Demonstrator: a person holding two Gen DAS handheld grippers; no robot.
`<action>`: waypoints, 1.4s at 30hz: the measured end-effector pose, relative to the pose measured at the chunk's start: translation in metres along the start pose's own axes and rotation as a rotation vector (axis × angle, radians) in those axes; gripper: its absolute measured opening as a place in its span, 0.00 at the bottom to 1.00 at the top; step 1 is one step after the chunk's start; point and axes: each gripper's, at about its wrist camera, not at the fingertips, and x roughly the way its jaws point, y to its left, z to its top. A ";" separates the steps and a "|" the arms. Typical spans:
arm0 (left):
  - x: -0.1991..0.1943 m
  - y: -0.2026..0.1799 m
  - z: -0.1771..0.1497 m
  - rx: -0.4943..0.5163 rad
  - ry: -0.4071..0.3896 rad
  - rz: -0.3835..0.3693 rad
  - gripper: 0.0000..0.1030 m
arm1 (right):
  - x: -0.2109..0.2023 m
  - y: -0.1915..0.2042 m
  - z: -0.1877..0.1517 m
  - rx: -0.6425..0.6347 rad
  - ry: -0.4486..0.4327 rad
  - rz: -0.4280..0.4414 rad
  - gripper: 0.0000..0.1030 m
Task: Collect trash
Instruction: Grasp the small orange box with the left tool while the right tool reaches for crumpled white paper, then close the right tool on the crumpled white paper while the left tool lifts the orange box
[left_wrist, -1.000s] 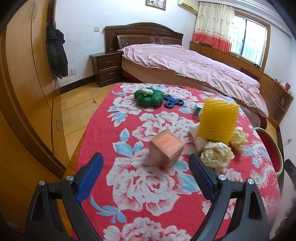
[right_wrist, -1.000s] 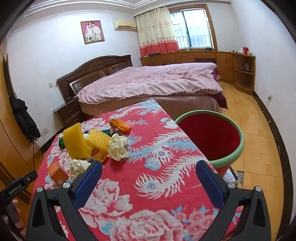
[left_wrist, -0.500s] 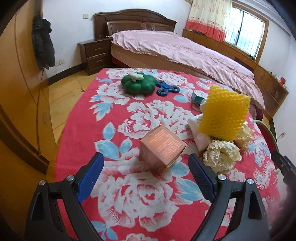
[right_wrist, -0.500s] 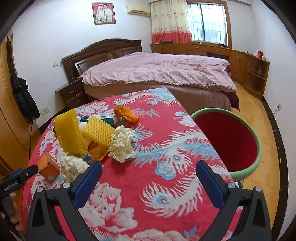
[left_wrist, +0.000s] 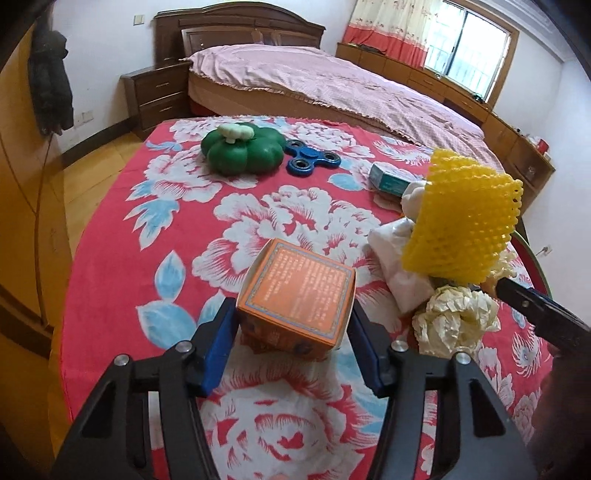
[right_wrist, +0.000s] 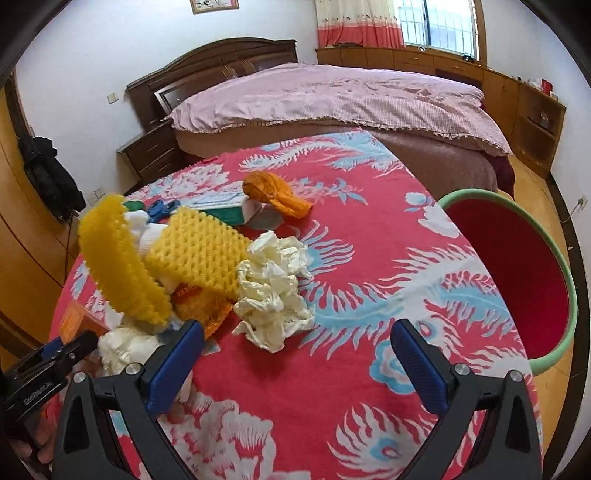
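The left gripper (left_wrist: 293, 345) has its blue pads on either side of the orange box (left_wrist: 297, 291), one against each flank, so the jaws are closed in on it; the box sits on the red floral tablecloth (left_wrist: 177, 229) and looks slightly tipped, though I cannot tell whether it is lifted clear of the cloth. Taking the box as the mark: just to its right lies a crumpled cream paper ball (left_wrist: 456, 319), and behind that ball a yellow foam net (left_wrist: 463, 218) stands upright over a white wad (left_wrist: 395, 254); well beyond the box, toward the bed (left_wrist: 332, 85), sit a green pumpkin-shaped thing (left_wrist: 242, 151) and, just beside it, a blue fidget spinner (left_wrist: 314, 160); a teal carton (left_wrist: 388, 179) lies farther right of the spinner.

The right gripper (right_wrist: 297, 356) hangs over the cloth with its jaws spread wide and nothing between them; a second crumpled paper wad (right_wrist: 271, 291) lies just ahead of its left pad; two yellow foam nets (right_wrist: 199, 251) lean together to the left of that wad, with an orange wrapper (right_wrist: 199, 301) tucked under them; an orange cloth bundle (right_wrist: 275, 192) rests farther back, touching the teal carton (right_wrist: 225, 208). From this side the orange box (right_wrist: 75, 319) shows only as a corner at the far left, behind the nets. Off the table's right edge stands a red bin with a green rim (right_wrist: 565, 280).
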 end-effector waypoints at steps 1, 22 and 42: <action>0.001 0.000 0.001 0.003 -0.002 -0.006 0.59 | 0.003 0.001 0.000 0.004 0.007 -0.002 0.98; -0.006 -0.004 0.005 -0.006 -0.055 -0.057 0.56 | -0.001 -0.005 0.000 0.033 -0.014 0.021 0.07; -0.017 -0.007 0.026 -0.051 -0.097 0.001 0.56 | -0.007 0.000 0.009 -0.004 -0.040 0.056 0.47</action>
